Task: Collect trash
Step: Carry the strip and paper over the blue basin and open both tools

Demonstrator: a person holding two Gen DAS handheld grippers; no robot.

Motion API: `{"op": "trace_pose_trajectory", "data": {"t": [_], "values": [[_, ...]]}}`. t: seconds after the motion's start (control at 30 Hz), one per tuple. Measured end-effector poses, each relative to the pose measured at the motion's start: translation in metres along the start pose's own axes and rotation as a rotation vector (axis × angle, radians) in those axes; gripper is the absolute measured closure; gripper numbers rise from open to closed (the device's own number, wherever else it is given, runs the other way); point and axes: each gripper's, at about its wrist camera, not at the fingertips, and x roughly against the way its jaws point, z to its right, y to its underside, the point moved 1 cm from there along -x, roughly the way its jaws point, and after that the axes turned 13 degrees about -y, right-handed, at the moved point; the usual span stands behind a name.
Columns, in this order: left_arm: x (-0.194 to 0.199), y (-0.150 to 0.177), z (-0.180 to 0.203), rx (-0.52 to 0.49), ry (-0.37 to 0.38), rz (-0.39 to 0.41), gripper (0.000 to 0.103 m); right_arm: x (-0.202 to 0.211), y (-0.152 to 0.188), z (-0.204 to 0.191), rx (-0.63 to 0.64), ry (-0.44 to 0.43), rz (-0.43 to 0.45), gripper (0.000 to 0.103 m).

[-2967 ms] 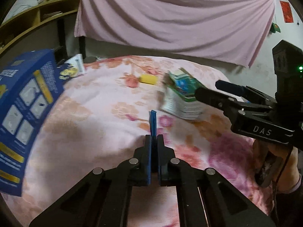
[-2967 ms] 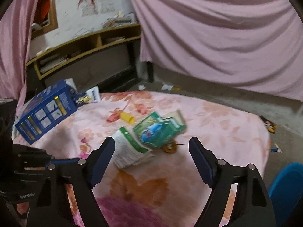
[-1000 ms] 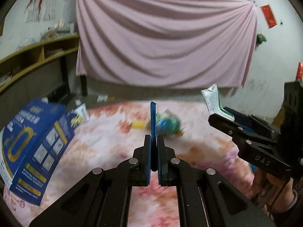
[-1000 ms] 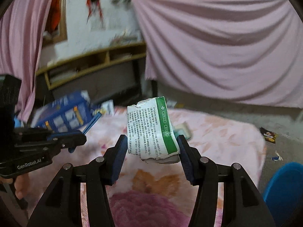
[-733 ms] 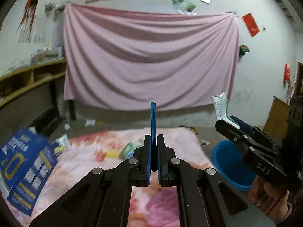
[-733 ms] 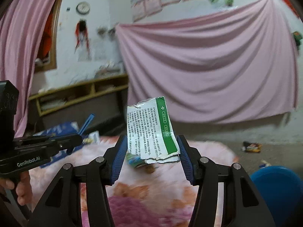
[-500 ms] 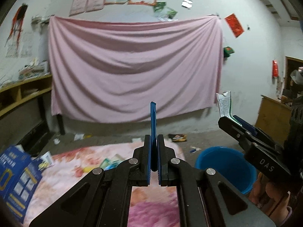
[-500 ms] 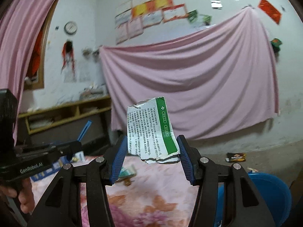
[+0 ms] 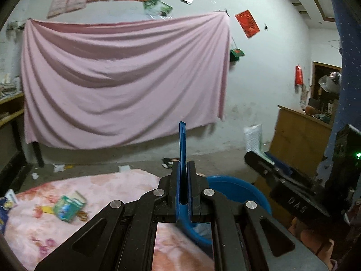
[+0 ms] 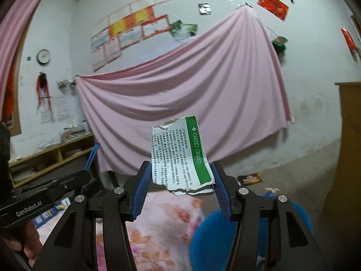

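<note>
Changed: you've lifted the torn green-and-white carton (image 10: 182, 155) off the bed (image 9: 94, 187), swinging toward the blue bin (image 9: 239, 189).
Right gripper (image 10: 180, 187): clamps carton.
Left gripper (image 9: 183, 180): closed, empty.
Next: release over bin.

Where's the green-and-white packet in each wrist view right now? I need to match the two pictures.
Left wrist: green-and-white packet right of centre, edge-on above the right gripper.
Right wrist: packet centre, clamped between the blue pads.
Shared landmark: blue basin, low.

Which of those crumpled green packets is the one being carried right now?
The white-and-green printed carton, clamped upright between the right gripper's blue pads. The other green carton lies loose on the floral blanket, with neither gripper touching it.
</note>
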Motion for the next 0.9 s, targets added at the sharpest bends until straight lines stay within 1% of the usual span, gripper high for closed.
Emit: {"op": "trace_pose_trajectory", "data": {"t": [0.17,0.37,0.47,0.7,0.9], "values": [[-0.021,0.005,0.025,0.018,0.044,-0.066,0.099,0.008,0.007,0.028,-0.049,0.069,-0.061,0.051],[-0.043,0.019,0.035,0.028,0.08,-0.149,0.099,0.014,0.013,0.059,-0.116,0.13,-0.11,0.051],[-0.055,0.027,0.044,0.025,0.097,-0.2,0.099,0.013,0.017,0.071,-0.157,0.144,-0.136,0.051],[-0.076,0.04,0.058,0.011,0.12,-0.304,0.099,0.017,0.022,0.088,-0.211,0.173,-0.16,0.05],[-0.083,0.048,0.06,0.002,0.111,-0.35,0.099,0.02,0.021,0.096,-0.244,0.188,-0.158,0.05]]}}
